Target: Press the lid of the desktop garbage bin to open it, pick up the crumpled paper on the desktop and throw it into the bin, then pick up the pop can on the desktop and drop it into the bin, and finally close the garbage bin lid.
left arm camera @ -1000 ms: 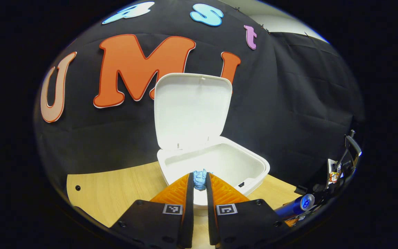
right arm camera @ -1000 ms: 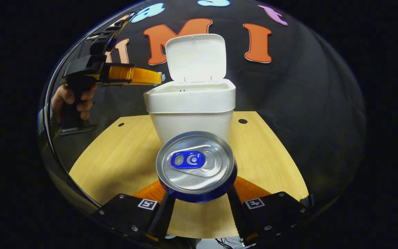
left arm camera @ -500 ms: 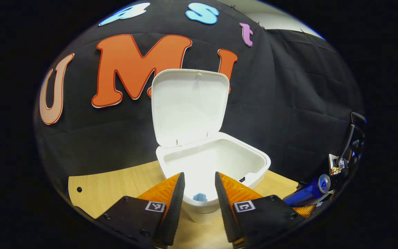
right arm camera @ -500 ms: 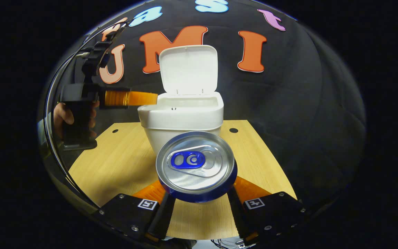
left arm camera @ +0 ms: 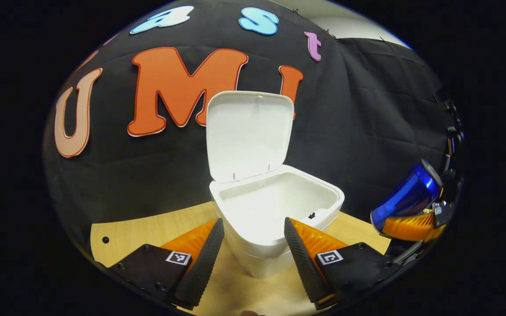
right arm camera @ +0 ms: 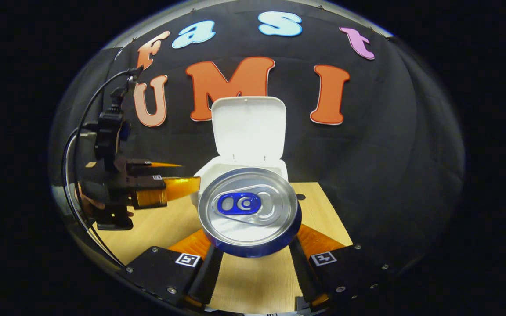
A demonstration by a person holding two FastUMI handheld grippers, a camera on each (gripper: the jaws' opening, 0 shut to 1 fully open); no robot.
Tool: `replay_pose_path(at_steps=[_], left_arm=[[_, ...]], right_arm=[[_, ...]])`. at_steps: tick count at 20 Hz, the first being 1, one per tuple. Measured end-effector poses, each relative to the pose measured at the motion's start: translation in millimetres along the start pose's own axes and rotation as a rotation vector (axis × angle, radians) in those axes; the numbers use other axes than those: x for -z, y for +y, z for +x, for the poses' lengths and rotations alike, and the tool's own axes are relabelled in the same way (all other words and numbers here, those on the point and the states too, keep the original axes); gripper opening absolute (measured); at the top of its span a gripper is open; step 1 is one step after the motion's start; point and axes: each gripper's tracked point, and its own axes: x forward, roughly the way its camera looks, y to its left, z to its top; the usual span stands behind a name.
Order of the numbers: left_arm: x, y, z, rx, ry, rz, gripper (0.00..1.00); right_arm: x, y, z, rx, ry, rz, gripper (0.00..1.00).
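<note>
A: Right gripper view: the right gripper (right arm camera: pixel 253 263) holds a can (right arm camera: pixel 249 210) end-on to the lens, fingers clamped on its sides, the bin (right arm camera: pixel 240 169) just behind it.

B: And the lid (right arm camera: pixel 249 128)?

A: Up, leaning back past the bin's rear edge, so the mouth is clear for a drop from above. The can sits level with that mouth, held high, most likely to clear the rim.

B: What does the left gripper view give?

A: The left gripper (left arm camera: pixel 253 245) low in front of the bin (left arm camera: pixel 279 206), fingers apart with nothing between them. The bench (left arm camera: pixel 147 228) runs out to the bin's left. The can (left arm camera: pixel 406 199) hangs to the bin's right, tilted, in the other gripper's fingers.

B: The paper?

A: I can't find it on the bench beside the bin. The bin's floor is hidden behind its front wall, so whether the paper lies inside cannot be told.

B: Your read on the stage?

A: The can looks bound for the open bin; the lid remains to be shut.
</note>
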Motion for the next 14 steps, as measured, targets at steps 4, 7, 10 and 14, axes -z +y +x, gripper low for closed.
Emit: replay_pose_path(at_steps=[4,7,10,14], left_arm=[[5.8,15.9,-19.1,-0.052,-0.018,-0.004,0.9],[14.3,33.1,-35.0,-0.107,-0.024,-0.008,0.9],[24.5,53.7,-49.6,-0.168,-0.01,-0.032,0.89],[41.8,80.8,-73.3,-0.262,0.011,-0.074,0.89]], right_arm=[[-20.2,2.1,9.1,-0.025,-0.057,-0.044,0.76],[-28.0,0.7,17.6,-0.032,-0.07,-0.076,0.76],[-36.7,-2.5,28.0,-0.031,-0.086,-0.095,0.76],[-44.5,-8.6,41.6,-0.033,-0.102,-0.119,0.76]])
